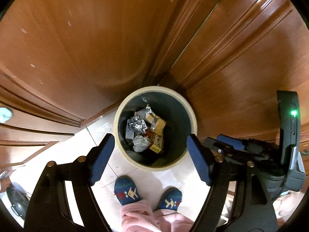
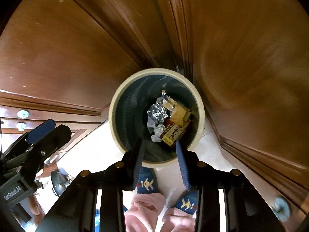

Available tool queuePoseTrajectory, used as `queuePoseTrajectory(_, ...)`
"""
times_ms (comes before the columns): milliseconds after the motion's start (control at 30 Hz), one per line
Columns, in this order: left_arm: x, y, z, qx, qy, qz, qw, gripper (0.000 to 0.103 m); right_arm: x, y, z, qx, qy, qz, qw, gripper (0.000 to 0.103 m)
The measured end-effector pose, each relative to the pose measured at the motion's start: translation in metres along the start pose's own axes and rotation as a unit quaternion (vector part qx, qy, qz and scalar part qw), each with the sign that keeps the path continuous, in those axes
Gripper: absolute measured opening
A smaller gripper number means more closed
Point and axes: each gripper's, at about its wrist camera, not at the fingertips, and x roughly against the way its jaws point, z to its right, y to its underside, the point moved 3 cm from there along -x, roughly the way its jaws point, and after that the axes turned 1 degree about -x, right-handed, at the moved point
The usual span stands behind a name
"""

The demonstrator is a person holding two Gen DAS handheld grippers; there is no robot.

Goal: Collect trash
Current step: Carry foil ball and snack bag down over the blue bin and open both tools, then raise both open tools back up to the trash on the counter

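Blue-padded jaws of the left gripper (image 1: 150, 160) stand spread wide with nothing between them; the right gripper (image 2: 161, 161) is partly parted, also bare. Both hang above the cream-rimmed bin (image 1: 123, 106), where foil, paper and a box, the trash (image 1: 146, 129), lie. Slippers (image 1: 127, 192) stand just beside it.

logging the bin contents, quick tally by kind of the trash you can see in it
crumpled foil: 1
white crumpled paper: 1
tan paper packet: 1
printed brown box: 1
grey piece: 1
total: 5 visible in the trash bin; more may lie underneath
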Motion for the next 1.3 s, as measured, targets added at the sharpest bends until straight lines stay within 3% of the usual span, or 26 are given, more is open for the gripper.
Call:
queuePoseTrajectory(300,0.096,-0.010,0.019,0.016,0.000,0.030,0.9994,0.075,0.092,0.003,-0.023,0.013,0.009,0.019,1.000,0.035)
queuePoseTrajectory(600,0.218,-0.023,0.047,0.022,-0.005,0.065,0.9977,0.077,0.211,0.011,-0.052,0.039,0.014,0.032,0.999,0.035)
queuePoseTrajectory(967,0.366,-0.031,0.078,-0.003,-0.025,0.136,0.9904,0.078,0.364,0.016,-0.081,0.070,0.009,0.095,0.993,0.035)
queuePoseTrajectory(1300,0.449,-0.034,0.095,-0.015,-0.038,0.182,0.9825,0.078,0.485,0.010,-0.093,0.084,-0.020,0.162,0.983,0.035)
